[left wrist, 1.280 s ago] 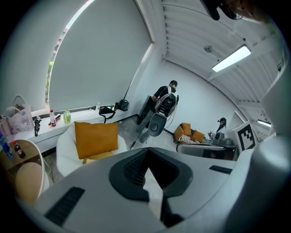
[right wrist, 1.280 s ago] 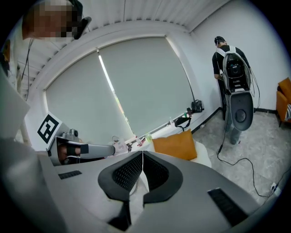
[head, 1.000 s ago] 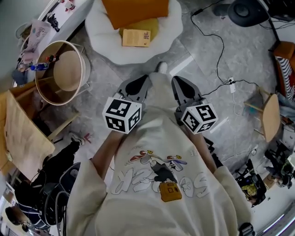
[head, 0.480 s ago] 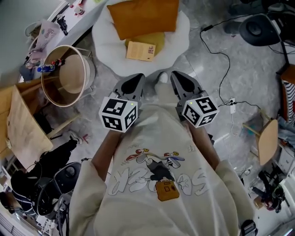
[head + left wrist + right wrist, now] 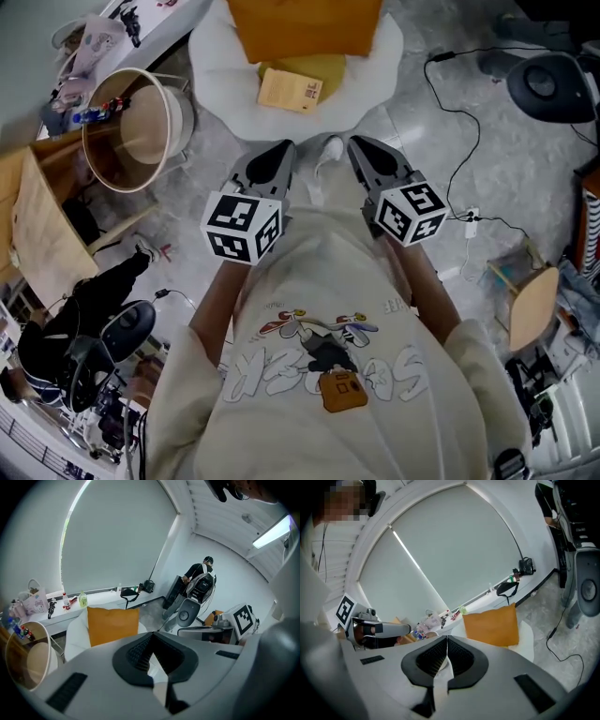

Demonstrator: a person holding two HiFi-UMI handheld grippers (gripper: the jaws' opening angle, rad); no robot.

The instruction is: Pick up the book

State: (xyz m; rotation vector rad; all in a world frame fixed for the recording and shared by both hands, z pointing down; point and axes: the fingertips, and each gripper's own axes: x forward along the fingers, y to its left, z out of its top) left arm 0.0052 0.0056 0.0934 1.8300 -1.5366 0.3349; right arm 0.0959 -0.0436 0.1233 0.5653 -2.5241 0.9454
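A thin tan book [image 5: 291,90] lies flat on a white round padded seat [image 5: 380,80], just in front of an orange cushion [image 5: 305,23]. My left gripper [image 5: 284,147] and right gripper [image 5: 357,142] are held side by side above the grey floor, both pointing at the seat and stopping short of its near edge. Both pairs of jaws are shut with nothing between them. In the left gripper view the left gripper [image 5: 151,638] faces the orange cushion [image 5: 112,624]. The right gripper [image 5: 446,639] faces that cushion [image 5: 492,623] too. Neither gripper view shows the book.
A round wooden tub [image 5: 131,127] stands left of the seat, with cardboard [image 5: 42,234] and a black bag [image 5: 94,300] nearer. Cables [image 5: 459,187] run over the floor at right, beside a small wooden chair [image 5: 534,305]. A person [image 5: 199,576] stands far back.
Both grippers have moved forward toward the white seat, side by side and tipped a little lower. The book and seat now lie closer to the jaw tips. The jaws stayed shut.
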